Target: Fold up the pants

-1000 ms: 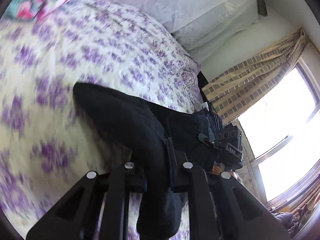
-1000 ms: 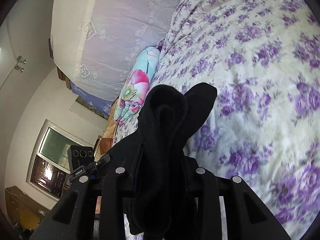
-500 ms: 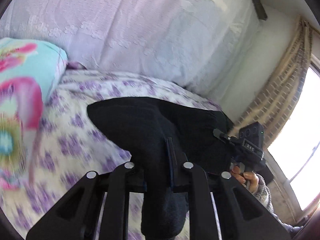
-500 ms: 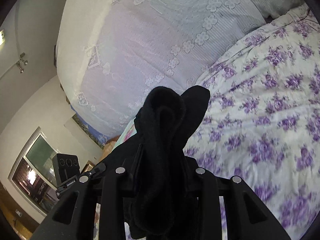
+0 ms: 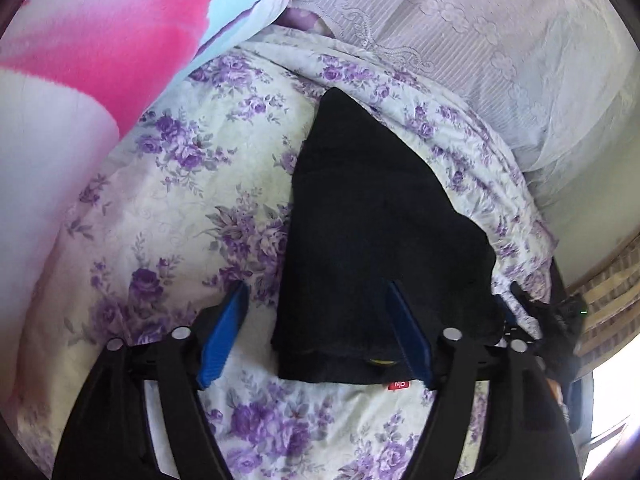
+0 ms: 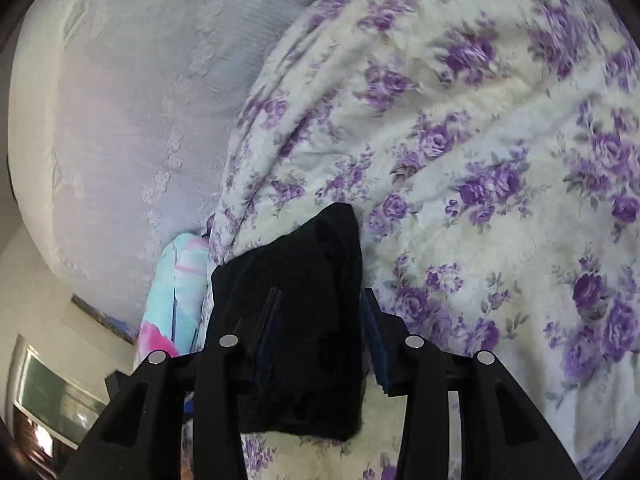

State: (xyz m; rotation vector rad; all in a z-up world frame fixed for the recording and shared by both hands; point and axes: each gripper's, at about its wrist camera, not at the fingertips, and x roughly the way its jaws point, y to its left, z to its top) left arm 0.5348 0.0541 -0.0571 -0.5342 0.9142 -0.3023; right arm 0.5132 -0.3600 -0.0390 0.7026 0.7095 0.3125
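Black pants (image 5: 372,240) folded flat on floral bedspread (image 5: 192,208) near its pillow-side edge, left gripper (image 5: 316,328) jaws spread wide, right gripper (image 6: 320,316) likewise spread (fabric lying loose between both).

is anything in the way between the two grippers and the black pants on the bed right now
Nothing visible. The black pants lie on the floral bedspread right between the open fingers of the left gripper and the right gripper.

The pink and turquoise pillow (image 5: 120,28) runs off the left edge. The black pants (image 6: 296,320) hide much of the right gripper's left finger.
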